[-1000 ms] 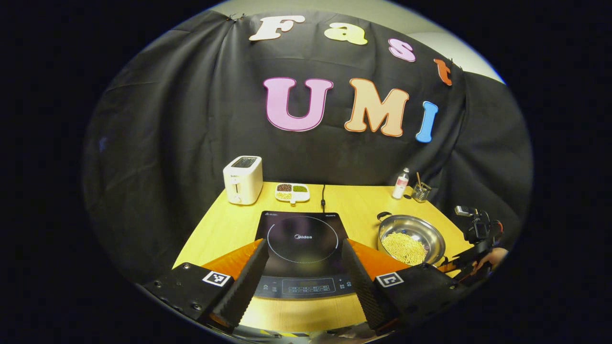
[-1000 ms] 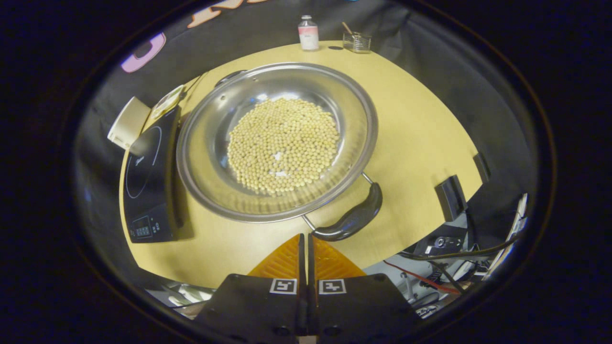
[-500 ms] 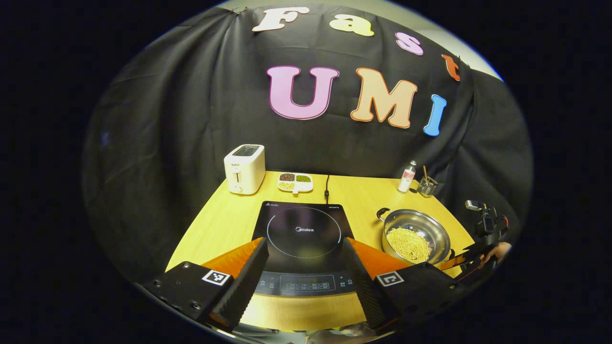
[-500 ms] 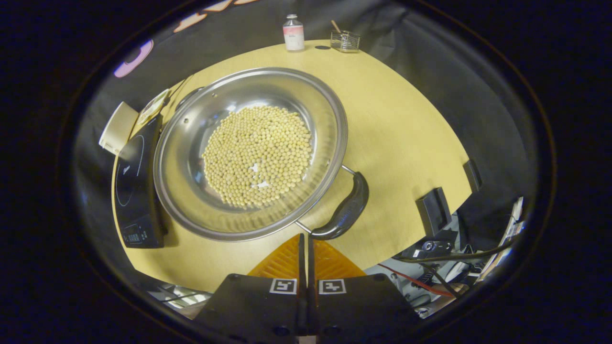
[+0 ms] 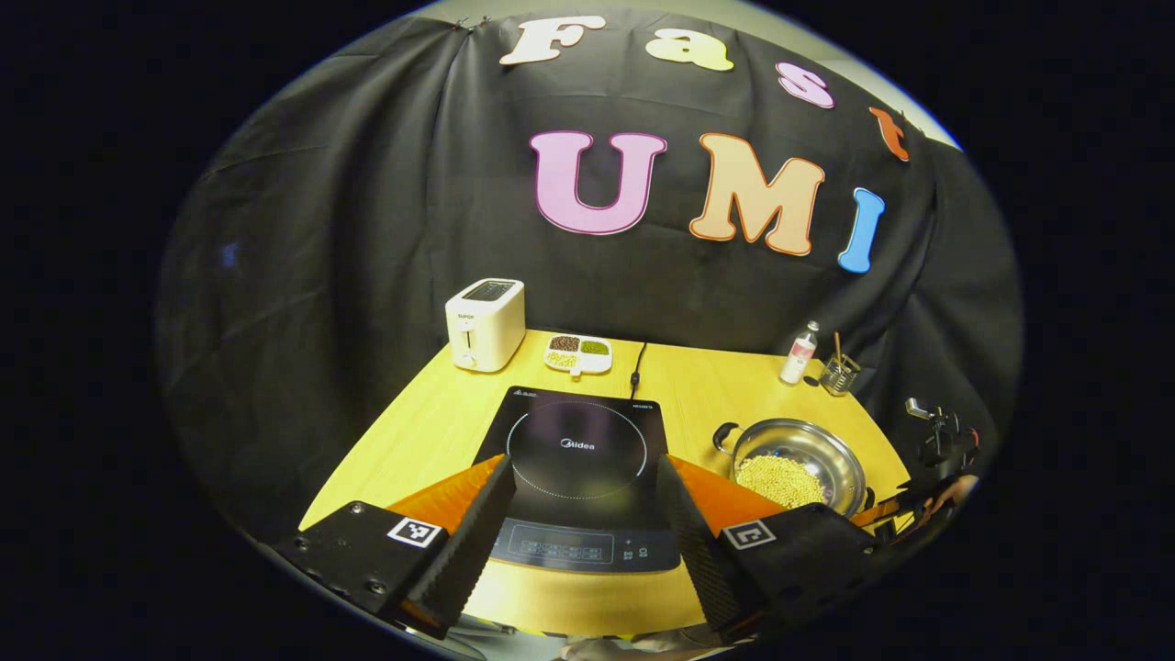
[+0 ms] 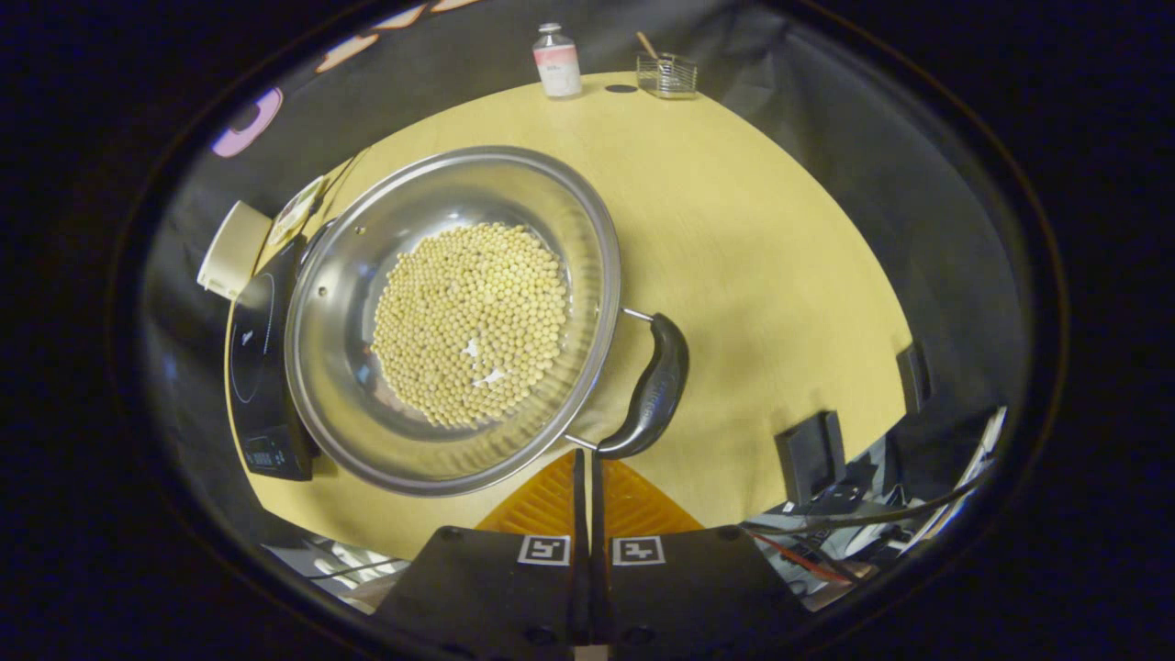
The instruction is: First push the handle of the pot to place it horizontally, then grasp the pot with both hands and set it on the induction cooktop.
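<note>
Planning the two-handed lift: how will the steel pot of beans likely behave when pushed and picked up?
The pot looks rigid and probably slides or pivots on the smooth table. Its loose beans likely add weight and shift if tilted.

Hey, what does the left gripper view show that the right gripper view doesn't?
The left gripper view alone gives the open left gripper and the cooktop's whole face, with its cord behind. The right gripper view alone gives the shut right gripper close by the pot's near handle, and the beans up close. Both share the pot, toaster, bottle and table.
</note>
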Motion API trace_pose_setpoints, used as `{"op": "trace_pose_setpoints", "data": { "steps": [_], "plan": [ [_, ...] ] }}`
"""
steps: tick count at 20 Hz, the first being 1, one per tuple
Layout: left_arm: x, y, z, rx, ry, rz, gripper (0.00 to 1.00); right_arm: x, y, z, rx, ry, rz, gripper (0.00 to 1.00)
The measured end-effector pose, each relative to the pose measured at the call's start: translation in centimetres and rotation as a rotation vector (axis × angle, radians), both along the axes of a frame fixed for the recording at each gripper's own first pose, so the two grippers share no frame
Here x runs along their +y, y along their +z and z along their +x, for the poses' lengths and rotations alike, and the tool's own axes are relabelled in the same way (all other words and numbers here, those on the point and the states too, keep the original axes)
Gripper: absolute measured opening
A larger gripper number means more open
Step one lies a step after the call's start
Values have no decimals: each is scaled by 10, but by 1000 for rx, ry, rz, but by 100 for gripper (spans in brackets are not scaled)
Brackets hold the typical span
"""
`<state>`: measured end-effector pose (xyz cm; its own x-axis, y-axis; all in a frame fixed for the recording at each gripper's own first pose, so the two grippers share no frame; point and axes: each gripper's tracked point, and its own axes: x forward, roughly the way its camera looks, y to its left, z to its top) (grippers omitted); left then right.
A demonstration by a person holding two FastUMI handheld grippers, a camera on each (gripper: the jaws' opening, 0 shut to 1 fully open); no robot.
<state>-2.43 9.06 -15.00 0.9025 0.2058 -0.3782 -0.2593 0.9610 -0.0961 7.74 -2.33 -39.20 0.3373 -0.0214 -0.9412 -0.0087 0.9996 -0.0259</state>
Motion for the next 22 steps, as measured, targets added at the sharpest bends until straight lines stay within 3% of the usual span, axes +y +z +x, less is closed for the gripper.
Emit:
{"op": "trace_pose_setpoints", "data": {
  "steps": [13, 22],
  "plan": [
    [-63, 16, 9, 2, 163, 57, 95, -25, 10, 66, 36, 106, 125, 3],
    [-120, 2, 25, 24, 170, 23, 95, -27, 16, 98, 34, 157, 187, 3]
  ]
}}
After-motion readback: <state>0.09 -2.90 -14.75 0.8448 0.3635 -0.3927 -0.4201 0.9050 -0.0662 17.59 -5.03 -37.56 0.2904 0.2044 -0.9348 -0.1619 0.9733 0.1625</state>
